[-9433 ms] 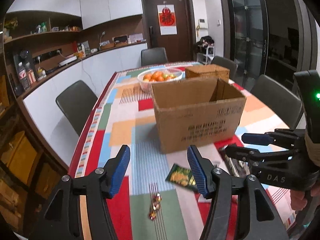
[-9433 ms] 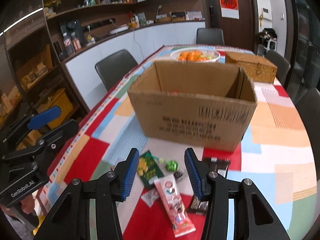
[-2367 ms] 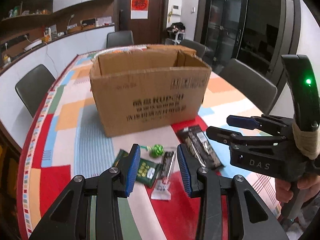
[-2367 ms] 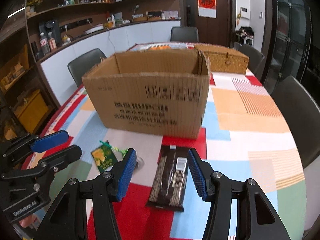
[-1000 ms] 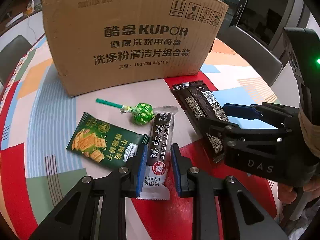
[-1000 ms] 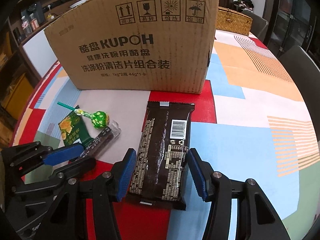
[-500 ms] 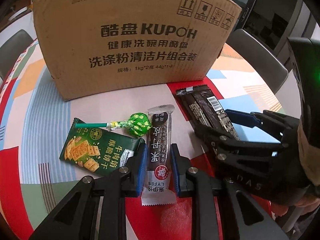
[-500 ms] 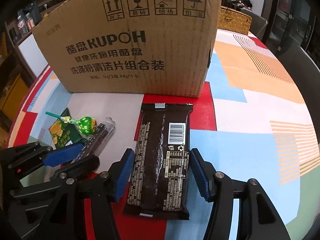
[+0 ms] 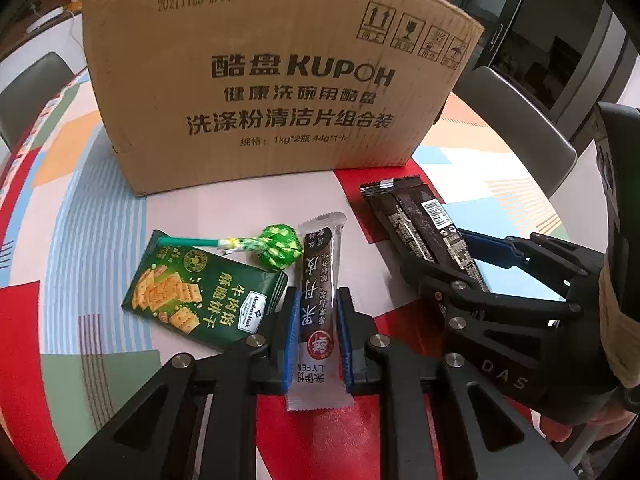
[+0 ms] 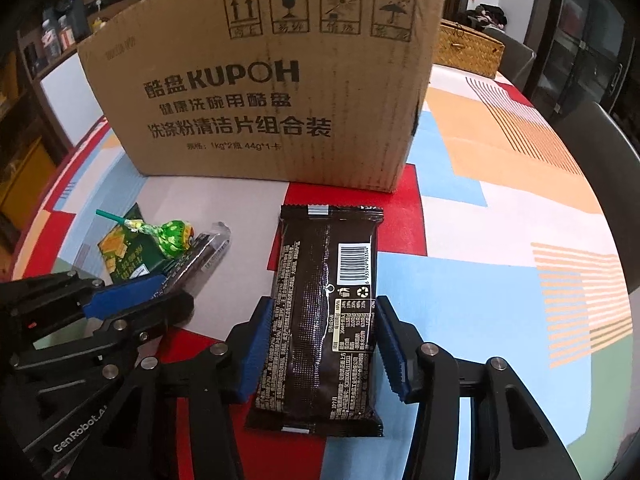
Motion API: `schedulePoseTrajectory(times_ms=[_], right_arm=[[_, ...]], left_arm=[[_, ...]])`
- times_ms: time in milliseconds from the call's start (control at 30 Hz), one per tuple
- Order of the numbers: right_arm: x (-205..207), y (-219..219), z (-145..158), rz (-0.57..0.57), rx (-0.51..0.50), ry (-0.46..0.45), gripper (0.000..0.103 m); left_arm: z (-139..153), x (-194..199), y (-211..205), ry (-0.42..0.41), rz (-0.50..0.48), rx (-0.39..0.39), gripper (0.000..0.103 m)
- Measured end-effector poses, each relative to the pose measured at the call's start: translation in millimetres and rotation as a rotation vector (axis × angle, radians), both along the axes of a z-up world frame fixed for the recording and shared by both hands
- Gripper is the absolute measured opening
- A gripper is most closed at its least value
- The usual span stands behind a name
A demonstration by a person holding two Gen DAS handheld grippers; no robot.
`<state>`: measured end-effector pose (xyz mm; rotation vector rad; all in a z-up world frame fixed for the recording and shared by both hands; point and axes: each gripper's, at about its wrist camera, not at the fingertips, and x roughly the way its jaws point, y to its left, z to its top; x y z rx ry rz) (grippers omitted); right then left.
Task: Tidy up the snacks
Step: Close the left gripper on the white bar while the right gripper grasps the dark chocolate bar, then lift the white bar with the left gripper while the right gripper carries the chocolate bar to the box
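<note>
My left gripper (image 9: pixel 316 338) is shut on a slim dark snack bar (image 9: pixel 318 280) with a clear wrapper end, low on the table. A green cracker packet (image 9: pixel 200 300) and a green lollipop (image 9: pixel 278 246) lie just left of the bar. My right gripper (image 10: pixel 326 346) is open, its blue fingers on either side of a big black snack packet (image 10: pixel 324 312) that lies flat on the table; the packet also shows in the left wrist view (image 9: pixel 416 220). The cardboard box (image 9: pixel 272 76) stands just behind the snacks.
The table wears a colourful patchwork cloth (image 10: pixel 500 208). A wicker basket (image 10: pixel 466 50) sits behind the box on the right. Grey chairs stand at the left (image 9: pixel 32 88) and right (image 9: pixel 516 120) table edges. The two grippers sit close together, side by side.
My left gripper's fingers have closed on the slim bar. My right gripper has slid forward, so the black packet lies deeper between its open fingers.
</note>
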<state>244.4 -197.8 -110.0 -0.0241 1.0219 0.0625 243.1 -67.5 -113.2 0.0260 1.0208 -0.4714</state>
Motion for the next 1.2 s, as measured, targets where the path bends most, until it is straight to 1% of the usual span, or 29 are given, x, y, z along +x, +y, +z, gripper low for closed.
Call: schedulePoseTrajectory(times_ms=[133,400,600,833,1000,1100,1200], right_arm=[[-6,-1,7,-0.004,0.015,-0.015,0.051],[-8,-4,17,-0.002,0.036,-0.035,0.051],[-9,-8,15,0.004,0.046,-0.033,0.051],[-7,-10,12,0.000,0.050,-0.018,0.051],[-5,-10,10,-0.006,0.054,-0.009,0.051],[-5,-9,11,-0.007,0.053,-0.012,0.051],[-7,-8,12,-0.005,0.057,-0.020,0.051]], left_arm=[[7,-3,-1,-0.018,-0.004,0.004,0.016],[6,0,-5,-0.016,-0.012,0.018,0.016],[-5,7,-7,0.025,0.003,0.018,0.022],[-5,9,-10,0.003,-0.003,0.037,0.022],[-4,9,-9,-0.005,-0.012,0.035,0.018],[-2,10,-7,0.007,-0.006,0.014,0.017],[4,5,-7,-0.013,-0.009,0.018,0.017]])
